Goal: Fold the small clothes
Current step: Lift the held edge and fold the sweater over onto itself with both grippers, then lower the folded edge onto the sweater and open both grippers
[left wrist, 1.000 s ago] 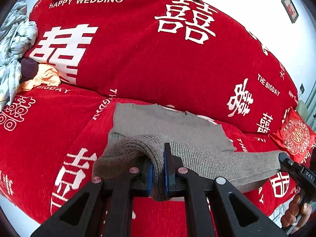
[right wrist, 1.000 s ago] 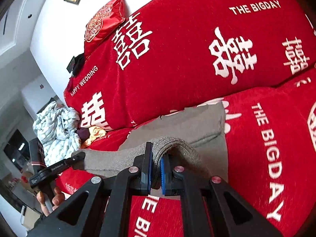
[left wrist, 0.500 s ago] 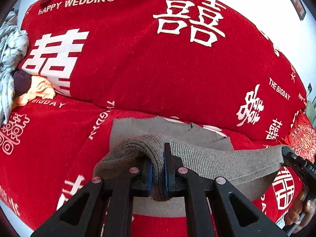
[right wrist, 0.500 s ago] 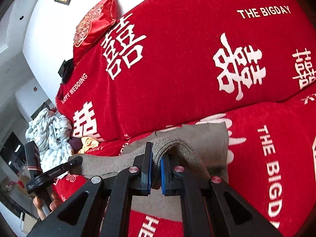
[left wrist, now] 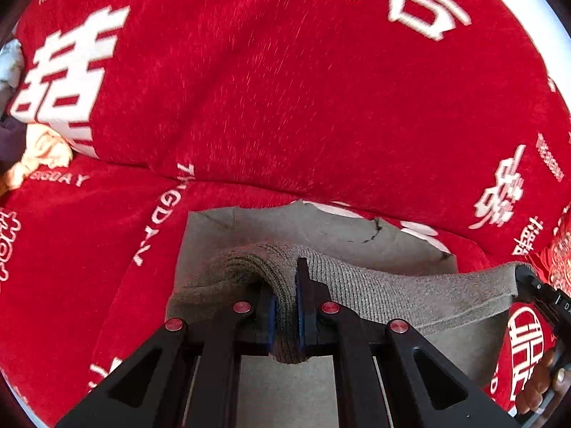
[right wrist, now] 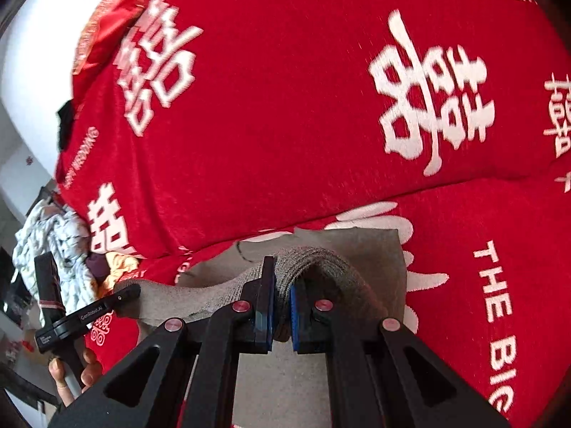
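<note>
left jaws: the left gripper (left wrist: 285,315) is clenching one corner of the ribbed hem of the grey knit garment (left wrist: 392,292)
right jaws: the right gripper (right wrist: 282,312) is pinching the opposite corner, so the hem is stretching taut between them
garment: its far half is lying flat on the red sofa seat (left wrist: 89,249), letting the lifted edge double over it
step: probably carrying the hem toward the backrest (right wrist: 285,125) to make a fold
beyond: loose clothes (right wrist: 57,246) are waiting at the sofa's end
</note>
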Demonstrator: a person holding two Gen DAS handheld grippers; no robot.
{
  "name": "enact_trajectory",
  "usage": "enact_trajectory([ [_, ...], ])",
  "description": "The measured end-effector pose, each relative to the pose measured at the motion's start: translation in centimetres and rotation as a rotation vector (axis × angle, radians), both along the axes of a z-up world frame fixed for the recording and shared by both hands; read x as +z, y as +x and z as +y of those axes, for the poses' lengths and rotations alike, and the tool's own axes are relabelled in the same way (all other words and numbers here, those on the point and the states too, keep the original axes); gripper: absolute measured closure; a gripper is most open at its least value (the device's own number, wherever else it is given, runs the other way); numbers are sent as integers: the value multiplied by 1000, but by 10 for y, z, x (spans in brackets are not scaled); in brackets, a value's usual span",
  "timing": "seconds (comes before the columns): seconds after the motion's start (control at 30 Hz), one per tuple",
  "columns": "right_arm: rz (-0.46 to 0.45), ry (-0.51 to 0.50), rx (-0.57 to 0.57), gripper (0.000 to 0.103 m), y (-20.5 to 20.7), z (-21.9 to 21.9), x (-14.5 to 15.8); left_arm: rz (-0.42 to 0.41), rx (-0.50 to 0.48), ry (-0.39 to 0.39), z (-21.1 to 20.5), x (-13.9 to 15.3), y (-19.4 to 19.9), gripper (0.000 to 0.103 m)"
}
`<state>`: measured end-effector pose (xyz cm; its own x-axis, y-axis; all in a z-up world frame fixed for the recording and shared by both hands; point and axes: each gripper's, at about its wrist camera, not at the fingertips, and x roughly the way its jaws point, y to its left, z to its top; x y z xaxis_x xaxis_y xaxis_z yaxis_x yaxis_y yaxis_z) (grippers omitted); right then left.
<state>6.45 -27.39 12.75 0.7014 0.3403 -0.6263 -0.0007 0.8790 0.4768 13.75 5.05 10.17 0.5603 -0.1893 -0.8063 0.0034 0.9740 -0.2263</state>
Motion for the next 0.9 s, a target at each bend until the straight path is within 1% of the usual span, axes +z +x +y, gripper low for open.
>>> enact_trajectory([
  [0.1,44,6,-10,96,21,-2,-18,37,14,-4,0,-16,20,93],
  [0.23,81,-1,-24,96,45,-3,-36,73,30,-18,0,-32,43,93],
  [0.33,101,1,-38,96,62,-5,-47,82,29,-25,-3,-39,56,93],
  [0.4,116,2,-45,96,72,-6,-54,86,26,-9,-7,-45,65,93],
  [0.47,130,5,-51,96,80,-7,-60,96,24,3,-9,-53,74,93],
  [0.63,164,1,-68,96,99,-8,-78,140,33,-20,-7,-75,92,93],
  [0.8,195,3,-91,96,111,-8,-93,179,25,-26,-3,-90,102,93],
  [0.83,205,11,-97,96,114,-8,-97,199,27,-39,-1,-95,105,93],
  [0.87,215,19,-103,96,116,-9,-100,229,33,-64,2,-100,108,90],
  [0.9,226,27,-104,93,119,-9,-103,260,36,-93,6,-105,111,77],
])
